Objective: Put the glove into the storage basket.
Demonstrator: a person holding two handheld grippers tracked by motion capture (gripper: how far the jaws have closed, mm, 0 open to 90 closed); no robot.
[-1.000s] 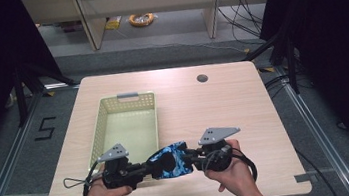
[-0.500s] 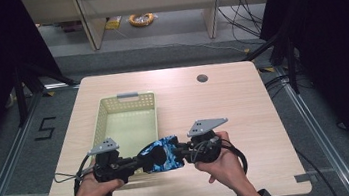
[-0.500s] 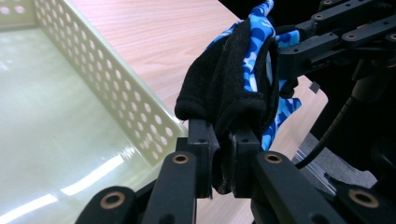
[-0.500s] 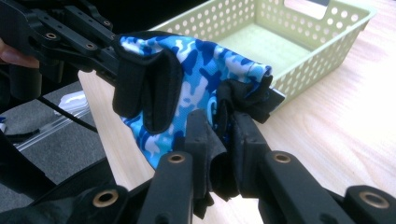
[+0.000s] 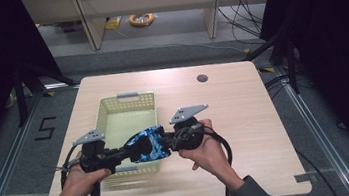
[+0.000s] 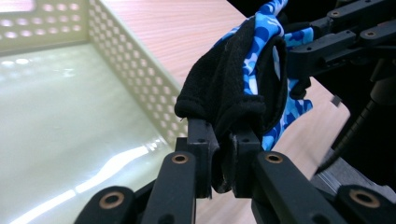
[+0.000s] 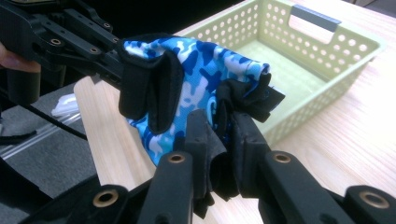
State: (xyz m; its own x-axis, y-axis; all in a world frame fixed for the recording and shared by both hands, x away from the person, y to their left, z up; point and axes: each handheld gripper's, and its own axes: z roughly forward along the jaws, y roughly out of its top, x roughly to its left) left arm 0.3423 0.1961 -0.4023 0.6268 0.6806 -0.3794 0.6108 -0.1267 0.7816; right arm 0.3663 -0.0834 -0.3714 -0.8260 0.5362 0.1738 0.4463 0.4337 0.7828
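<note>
item: blue camo glove [image 5: 149, 144] with black fleece-like trim, looks like a sports or work glove, exact type hard to call from these angles
handling: judged light, soft and floppy; sags and folds between grips, no breakage risk; fabric probably grippy, not slick
where to grip: the black hem/cuff folds take a pinch well, thick enough for the pads to bite; thin camo panel would likely bunch or slip out
look: bright blue, light blue and white camo patches on the stretchy side, black fuzzy panel and edging, crumpled into a loose wad
left gripper [image 6: 223, 154]: clenched on a black fold of the glove, pads pressed tight into the cloth
right gripper [image 7: 223, 140]: clamped on a bunched black edge at the other end, cloth squeezed between the pads
location: glove hangs in the air stretched between both grippers, over the near right corner of the basket [image 5: 104, 107], near the front edge of the table [image 5: 244, 104], not touching either
basket: pale green perforated plastic, grey handles, nothing seen inside
hands: left hand [image 5: 79, 182] and right hand [image 5: 208, 151] each wrapped round a gripper handle
</note>
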